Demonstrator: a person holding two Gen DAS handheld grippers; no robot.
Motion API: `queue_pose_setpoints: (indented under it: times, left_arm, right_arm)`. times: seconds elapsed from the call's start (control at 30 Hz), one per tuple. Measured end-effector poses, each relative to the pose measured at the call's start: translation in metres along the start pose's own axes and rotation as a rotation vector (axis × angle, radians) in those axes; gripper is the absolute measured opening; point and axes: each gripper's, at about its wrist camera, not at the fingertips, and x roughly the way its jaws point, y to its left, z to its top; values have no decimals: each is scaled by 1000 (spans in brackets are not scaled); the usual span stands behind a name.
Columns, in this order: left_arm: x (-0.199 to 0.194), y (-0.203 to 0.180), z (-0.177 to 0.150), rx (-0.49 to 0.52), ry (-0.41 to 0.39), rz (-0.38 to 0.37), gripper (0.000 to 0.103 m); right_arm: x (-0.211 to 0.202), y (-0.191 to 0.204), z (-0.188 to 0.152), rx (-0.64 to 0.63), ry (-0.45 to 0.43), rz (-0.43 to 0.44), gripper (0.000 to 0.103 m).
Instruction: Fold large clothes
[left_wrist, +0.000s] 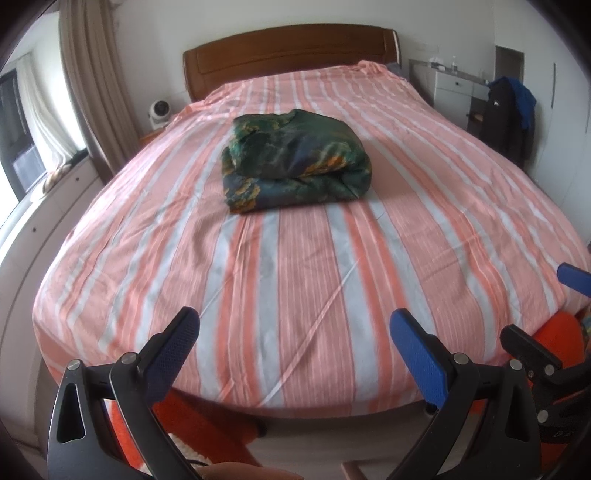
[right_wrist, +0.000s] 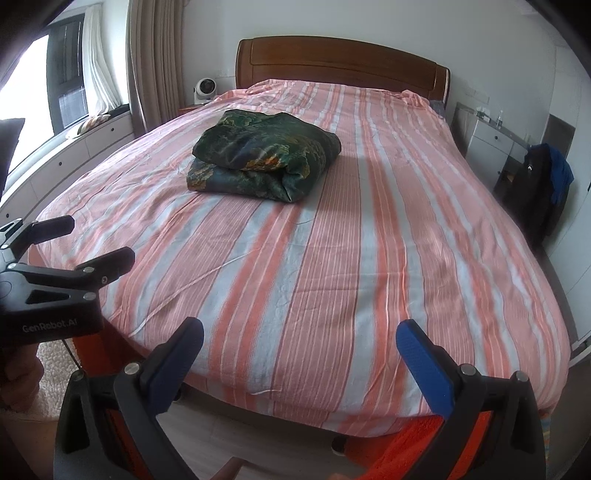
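Folded green garment (left_wrist: 295, 158) (a thick bundle) lies mid-bed on striped sheet (left_wrist: 295, 266) | left gripper (left_wrist: 295, 332) spread wide, empty | right gripper (right_wrist: 300, 341) likewise.

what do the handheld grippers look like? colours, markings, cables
Both match: black angular linkage arms with triangular cutouts and silver pivot pins, tipped with textured blue finger pads. Left gripper shows white "GenRobot.AI" lettering on its black body in the right wrist view; a thin dark cable hangs below it. Right gripper shows no marking.

Striped bed (left_wrist: 314, 280), wooden headboard (left_wrist: 291, 55), curtained window (right_wrist: 70, 85), white drawers (left_wrist: 452, 90).
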Motion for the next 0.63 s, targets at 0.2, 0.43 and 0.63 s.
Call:
queue_pose_setpoints:
  times: [0.2, 0.43, 0.63]
  left_arm:
    - [3, 0, -2, 4, 9, 5, 103]
    - [0, 2, -5, -11, -21, -17, 103]
    - [-3, 1, -5, -5, -47, -2, 103]
  right_arm:
    - [3, 3, -4, -15, 6, -16, 103]
    - [4, 2, -5, -24, 2, -38, 103]
    - [6, 2, -6, -22, 7, -32, 103]
